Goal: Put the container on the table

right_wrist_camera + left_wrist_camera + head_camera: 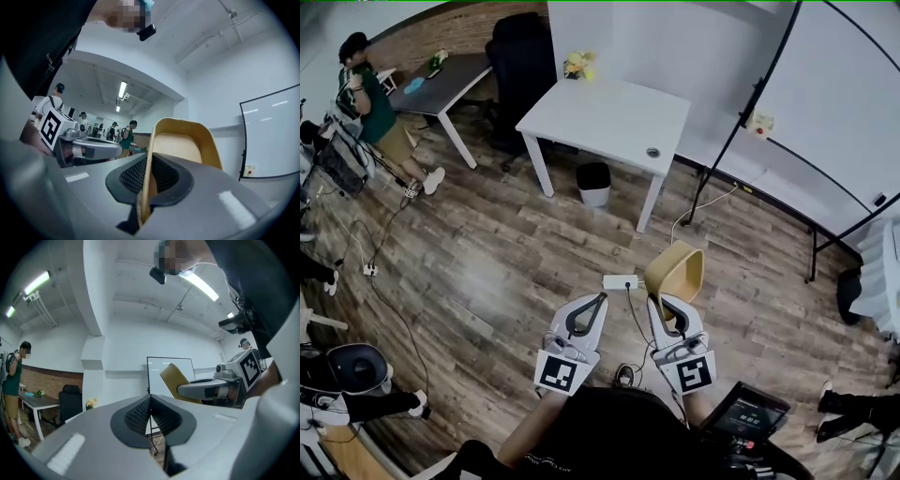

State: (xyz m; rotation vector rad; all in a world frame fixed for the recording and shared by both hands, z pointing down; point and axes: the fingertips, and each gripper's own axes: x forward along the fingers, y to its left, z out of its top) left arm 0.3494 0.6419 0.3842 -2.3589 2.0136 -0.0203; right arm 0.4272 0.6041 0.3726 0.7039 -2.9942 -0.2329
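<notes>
Item 1: tan rounded plastic container (678, 269), held in air abv wood-plank floor (506, 262), rim clamped betw. right gripper (664, 305) jaws.
Item 2: left gripper (598, 302), jaws clenched together, alongside.
Item 3: white rectangular table (609, 112), well ahead of both.

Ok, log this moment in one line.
phase: carry | right gripper: shut on container | left gripper: shut, empty | table: ahead, not reached

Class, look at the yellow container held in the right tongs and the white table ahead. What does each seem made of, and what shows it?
Container: probably plastic, matte mustard yellow; its wall is thin, smoothly moulded, with a rounded rim. Table: likely laminated board, smooth flat white top on slim white legs; too far to be sure.
</notes>
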